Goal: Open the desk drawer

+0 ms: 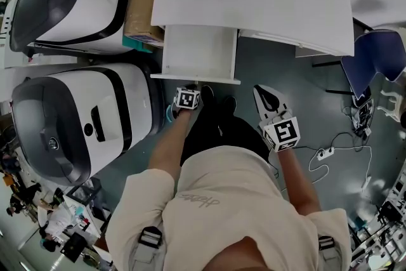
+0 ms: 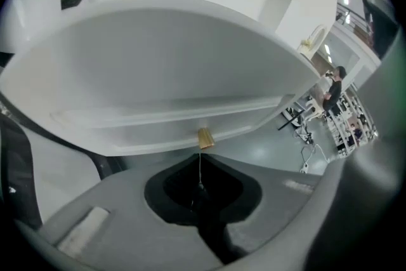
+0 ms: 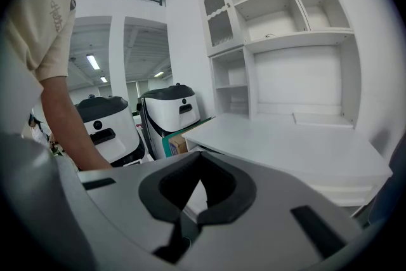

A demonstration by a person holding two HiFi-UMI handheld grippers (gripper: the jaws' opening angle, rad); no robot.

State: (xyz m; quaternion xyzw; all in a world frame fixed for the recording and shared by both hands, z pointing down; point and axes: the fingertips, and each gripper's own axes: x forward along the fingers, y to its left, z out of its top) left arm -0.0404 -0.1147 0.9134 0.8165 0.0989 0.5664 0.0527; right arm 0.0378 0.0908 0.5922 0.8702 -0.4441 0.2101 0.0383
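The white desk [image 1: 273,3] has its left drawer [image 1: 200,51] pulled out toward me, its inside bare. My left gripper [image 1: 189,88] is at the middle of the drawer's front edge. In the left gripper view the jaws are closed, with the small wooden knob [image 2: 205,138] of the drawer front [image 2: 158,73] right at the tips of the left gripper [image 2: 202,152]. My right gripper [image 1: 260,92] hangs in the air right of the drawer, below the desk edge. It is shut and holds nothing. The right gripper [image 3: 200,157] points at the desk top [image 3: 285,149] and the shelves.
Two large white and black machines [image 1: 73,0] [image 1: 76,120] stand close on the left, with a cardboard box [image 1: 143,0] between them and the desk. A blue chair [image 1: 374,60] is at the right. Cables and a power strip [image 1: 325,153] lie on the grey floor.
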